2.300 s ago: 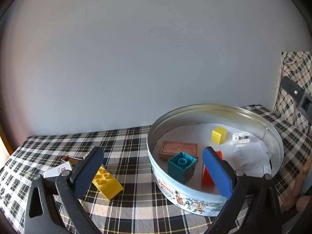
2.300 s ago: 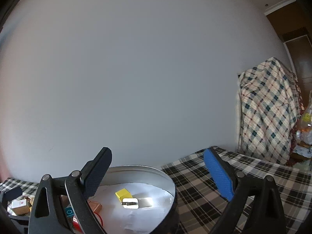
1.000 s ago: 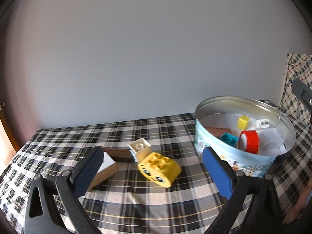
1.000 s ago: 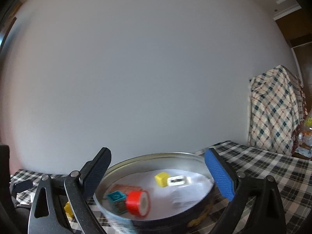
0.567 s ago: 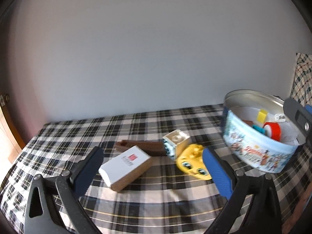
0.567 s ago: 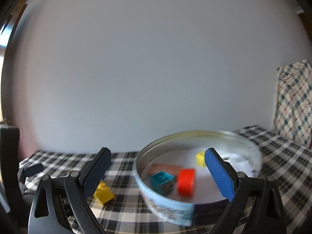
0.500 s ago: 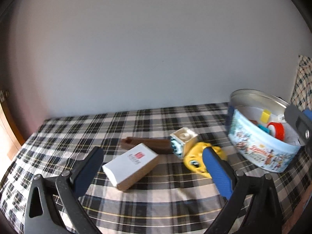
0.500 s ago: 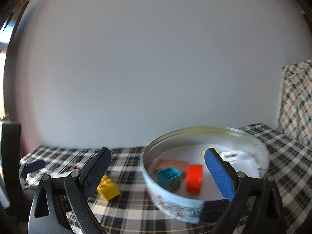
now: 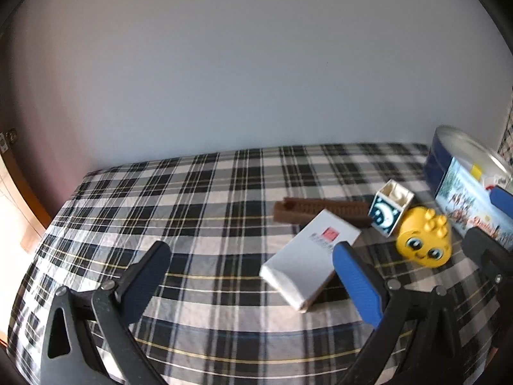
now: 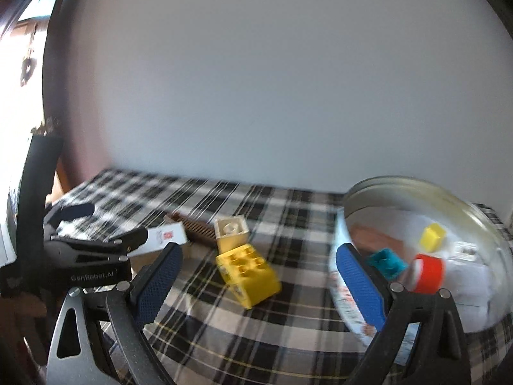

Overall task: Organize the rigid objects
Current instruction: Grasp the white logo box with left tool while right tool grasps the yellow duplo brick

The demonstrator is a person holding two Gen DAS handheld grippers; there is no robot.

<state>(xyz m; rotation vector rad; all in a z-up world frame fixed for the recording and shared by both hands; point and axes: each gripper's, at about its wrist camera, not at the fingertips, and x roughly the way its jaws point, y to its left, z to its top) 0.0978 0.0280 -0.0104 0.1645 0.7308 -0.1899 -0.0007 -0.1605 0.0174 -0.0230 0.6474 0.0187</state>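
Now both empty, wide-open grippers, left gripper (image 9: pixel 247 274) and right gripper (image 10: pixel 258 272), are hovering over loose pieces, likely next closing on the yellow brick (image 10: pixel 247 274) for the tin (image 10: pixel 349 292) at right.

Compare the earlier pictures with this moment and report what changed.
Both tongs swung left, away from the tin toward the loose pieces. The left tongs now face the white box; the right tongs frame the yellow brick. Both remain open and empty. The red piece shifted inside the tin.

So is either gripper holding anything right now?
No. The left gripper and right gripper are both open, with nothing between their fingers.
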